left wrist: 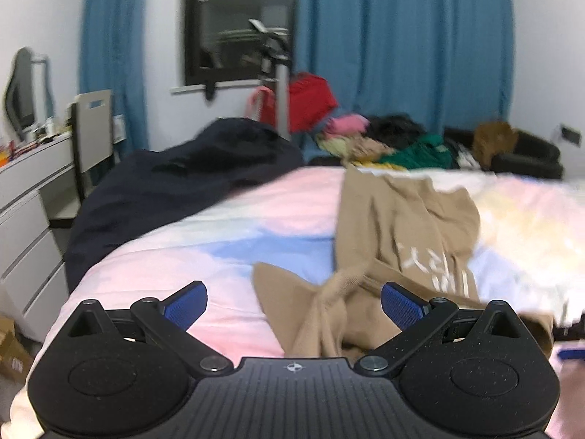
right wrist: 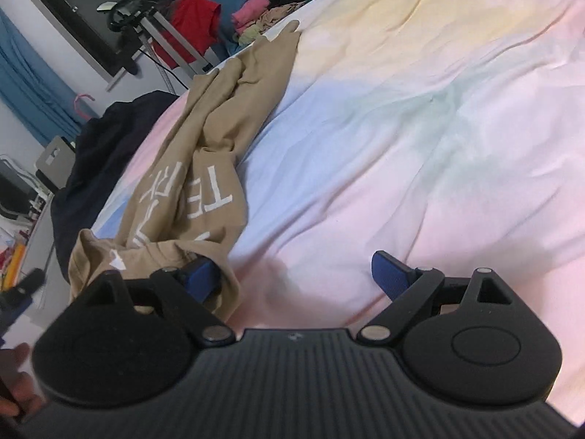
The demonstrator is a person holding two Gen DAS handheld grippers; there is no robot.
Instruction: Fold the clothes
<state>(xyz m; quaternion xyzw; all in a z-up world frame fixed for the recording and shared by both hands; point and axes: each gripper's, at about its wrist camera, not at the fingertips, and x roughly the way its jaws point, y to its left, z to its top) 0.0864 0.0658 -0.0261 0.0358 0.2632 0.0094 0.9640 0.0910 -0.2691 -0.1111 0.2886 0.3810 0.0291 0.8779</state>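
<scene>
A tan T-shirt [left wrist: 398, 226] with white lettering lies crumpled lengthwise on the pastel bed cover [left wrist: 219, 226]. My left gripper [left wrist: 294, 301] is open, its blue pads either side of a bunched fold of the shirt's near end, not closed on it. In the right wrist view the same shirt [right wrist: 215, 117] stretches away at the left. My right gripper [right wrist: 296, 274] is open over the bed cover [right wrist: 420, 128]; its left pad [right wrist: 201, 274] touches the shirt's near edge, the right pad is over bare cover.
A dark navy garment [left wrist: 175, 179] lies on the bed's far left. A pile of mixed clothes [left wrist: 387, 142] sits at the far edge by a red item [left wrist: 310, 98] and blue curtains. White drawers [left wrist: 25, 219] and a chair stand left of the bed.
</scene>
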